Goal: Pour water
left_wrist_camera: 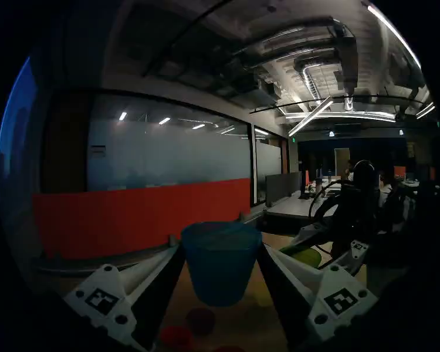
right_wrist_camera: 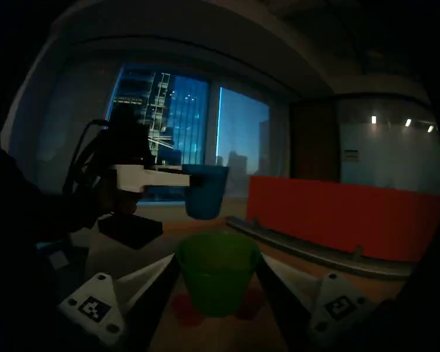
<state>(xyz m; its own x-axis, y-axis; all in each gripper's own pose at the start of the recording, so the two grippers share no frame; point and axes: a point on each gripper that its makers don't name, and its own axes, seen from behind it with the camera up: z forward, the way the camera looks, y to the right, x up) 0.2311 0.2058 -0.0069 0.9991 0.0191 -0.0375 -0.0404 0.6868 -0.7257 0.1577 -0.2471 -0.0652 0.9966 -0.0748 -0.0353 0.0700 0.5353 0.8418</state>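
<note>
Blue plastic cup (left_wrist_camera: 221,267) sits clamped between both fingers (left_wrist_camera: 166,286) of our left gripper (left_wrist_camera: 221,252), held clear of the table (left_wrist_camera: 252,325); green cup (right_wrist_camera: 218,273) likewise pinched in our right gripper (right_wrist_camera: 218,258), lower, near it. We judge both light, thin-walled, prob. slick & squashable: grip mid-wall, gently.
</note>
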